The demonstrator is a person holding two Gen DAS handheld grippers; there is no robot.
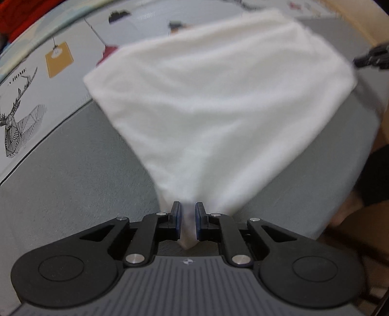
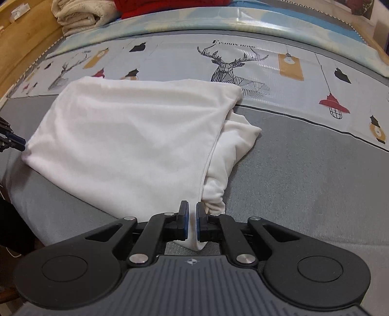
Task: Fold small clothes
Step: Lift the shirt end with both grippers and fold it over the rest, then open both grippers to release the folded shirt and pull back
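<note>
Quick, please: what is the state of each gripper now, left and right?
Left gripper: closed on a corner of the white garment.
Right gripper: closed on the white garment's near corner.

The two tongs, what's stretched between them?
Only the white garment. The right tongs pinch its near corner and the left tongs hold its far-left corner; the right wrist view shows both at once.

A grey bed cover [image 2: 304, 175] is seen, printed beyond with a geometric deer [image 2: 231, 65], a red lamp [image 2: 334, 103] to its right, and folded cream towels [image 2: 77, 15] and red fabric [image 2: 170, 6] beyond it, leftward.
</note>
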